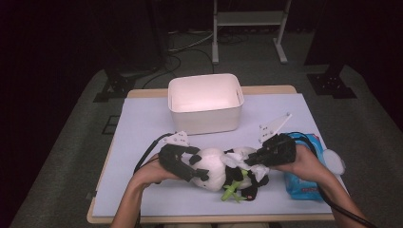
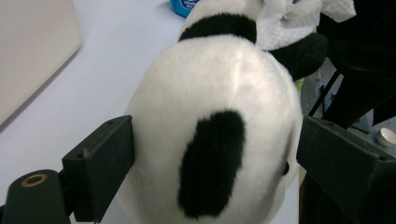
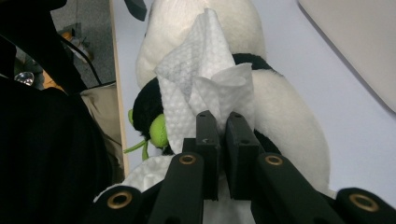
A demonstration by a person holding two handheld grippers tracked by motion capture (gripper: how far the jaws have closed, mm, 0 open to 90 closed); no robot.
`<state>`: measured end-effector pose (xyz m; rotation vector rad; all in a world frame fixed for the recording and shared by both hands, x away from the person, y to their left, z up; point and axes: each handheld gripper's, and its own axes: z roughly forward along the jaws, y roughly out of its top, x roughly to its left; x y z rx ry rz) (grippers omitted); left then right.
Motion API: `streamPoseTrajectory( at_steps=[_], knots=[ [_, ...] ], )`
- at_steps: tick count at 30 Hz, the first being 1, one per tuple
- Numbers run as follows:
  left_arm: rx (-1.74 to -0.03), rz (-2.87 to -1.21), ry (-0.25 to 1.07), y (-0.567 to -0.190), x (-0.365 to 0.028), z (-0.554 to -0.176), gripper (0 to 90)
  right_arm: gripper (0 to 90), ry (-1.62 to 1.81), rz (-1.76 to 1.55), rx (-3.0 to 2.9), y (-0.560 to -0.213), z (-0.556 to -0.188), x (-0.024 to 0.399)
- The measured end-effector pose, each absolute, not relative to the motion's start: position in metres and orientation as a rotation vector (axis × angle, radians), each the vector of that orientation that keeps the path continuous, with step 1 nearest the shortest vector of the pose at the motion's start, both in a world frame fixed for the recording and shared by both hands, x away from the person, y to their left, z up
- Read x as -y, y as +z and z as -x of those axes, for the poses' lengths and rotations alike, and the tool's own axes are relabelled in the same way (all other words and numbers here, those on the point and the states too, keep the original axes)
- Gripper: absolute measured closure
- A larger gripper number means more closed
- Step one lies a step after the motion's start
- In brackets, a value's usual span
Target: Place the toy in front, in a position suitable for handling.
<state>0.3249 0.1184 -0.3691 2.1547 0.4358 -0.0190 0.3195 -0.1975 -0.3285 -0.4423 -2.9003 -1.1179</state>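
Near the worktop's front edge, your right hand-held gripper (image 3: 223, 122) pinched the white crinkled paper wipe (image 3: 201, 79) while your left hand-held gripper (image 2: 215, 154) stood released around the black-and-white plush panda (image 2: 219, 107).

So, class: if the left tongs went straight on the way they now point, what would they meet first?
The plush panda's head. The left tongs stand open with the head between their jaws; whether the jaws touch it is unclear, so pushing on would probably drive them further along it, toward the white wipe.

Plush, fuzzy panda (image 2: 219, 116); embossed paper wipe (image 3: 205, 79).
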Motion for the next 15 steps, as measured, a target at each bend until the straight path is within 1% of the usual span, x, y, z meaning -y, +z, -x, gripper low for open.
streamPoseTrajectory(
  at_steps=[6, 15],
  knots=[
    [-0.422, -2.200, 0.001, -0.367, -0.110, -0.326, 9.5, 84.3, -1.109, 0.425, 2.907, -0.329, -0.317, 0.195],
    [-0.402, -2.224, -0.008, -0.367, -0.104, -0.328, 8.7, 84.3, -1.118, 0.415, 2.893, -0.330, -0.316, 0.195]
  ],
)
